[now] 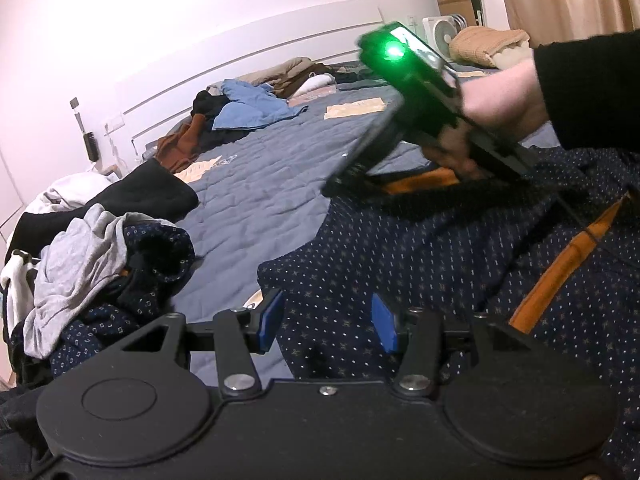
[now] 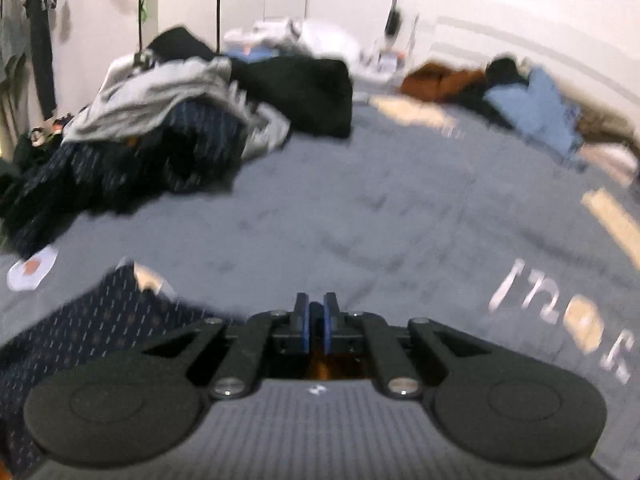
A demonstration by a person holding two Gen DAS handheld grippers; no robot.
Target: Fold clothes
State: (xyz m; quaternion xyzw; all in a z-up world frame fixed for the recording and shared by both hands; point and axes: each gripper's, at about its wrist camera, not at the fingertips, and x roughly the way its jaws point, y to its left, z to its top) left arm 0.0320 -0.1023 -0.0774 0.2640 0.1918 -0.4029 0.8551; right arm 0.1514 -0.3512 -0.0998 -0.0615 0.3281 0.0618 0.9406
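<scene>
— Navy dotted cloth, orange-trimmed: where is the shirt [image 1: 420,256]?
— Spread on the near right of the grey-blue quilt [image 1: 256,184], under both tools.
— Any bins?
— None show; a heap of clothes [image 1: 100,248] lies at the near left, more garments [image 1: 248,108] far off by the headboard.
— The left gripper [image 1: 328,320]?
— Jaws partly apart above the shirt's edge, pressing nothing.
— The right gripper [image 2: 316,320]?
— Pads nearly together; whether cloth is caught between them I cannot tell. A dark-sleeved hand [image 1: 504,104] holds it.
</scene>
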